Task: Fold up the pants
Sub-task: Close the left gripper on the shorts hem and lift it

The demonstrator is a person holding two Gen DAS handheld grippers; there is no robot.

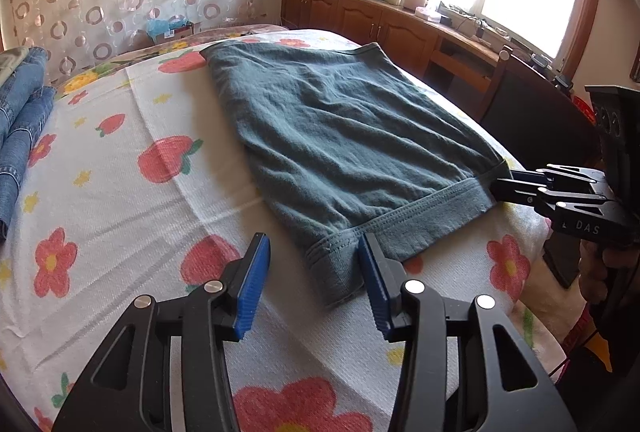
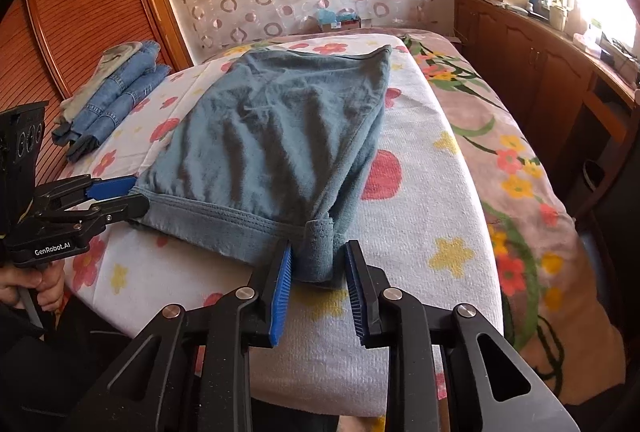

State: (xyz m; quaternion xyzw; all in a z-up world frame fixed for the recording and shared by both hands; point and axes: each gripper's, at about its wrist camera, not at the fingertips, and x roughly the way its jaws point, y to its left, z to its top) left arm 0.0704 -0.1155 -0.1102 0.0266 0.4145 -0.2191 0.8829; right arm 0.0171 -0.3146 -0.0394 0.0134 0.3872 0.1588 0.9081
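Left claw (image 1: 312, 284): seen at the bottom centre of the left wrist view, its blue pads spread apart; the near-left corner of the waistband lies between them, and no grip is shown to be made. In the right wrist view, at the left edge, the same claw looks nearly closed about that corner, so whether cloth is pinched cannot be told.
Right claw (image 2: 318, 280): at the bottom centre of the right wrist view, its jaws are parted with a bunched corner of the waistband between the pads (image 2: 280, 296); the cloth is straddled, not clamped.
Pants (image 1: 340, 136): teal-grey knit, laid on the bed across the middle of both views, waistband nearest, the far edge toward the upper centre.
Progress: the pants are judged to be already doubled at least once, since a compact block with layered edges is seen on the right side. A further fold from the waistband toward the far edge is judged to be left, then setting aside.
Bed (image 1: 120, 192): covered by a white flowered towel, on which the pants rest.
Folded jeans (image 2: 116, 92): at the upper left of the right wrist view, well apart from the pants.
Count: two claws; one pair of teal pants; what appear to be two folded denim items, the number not being sure.
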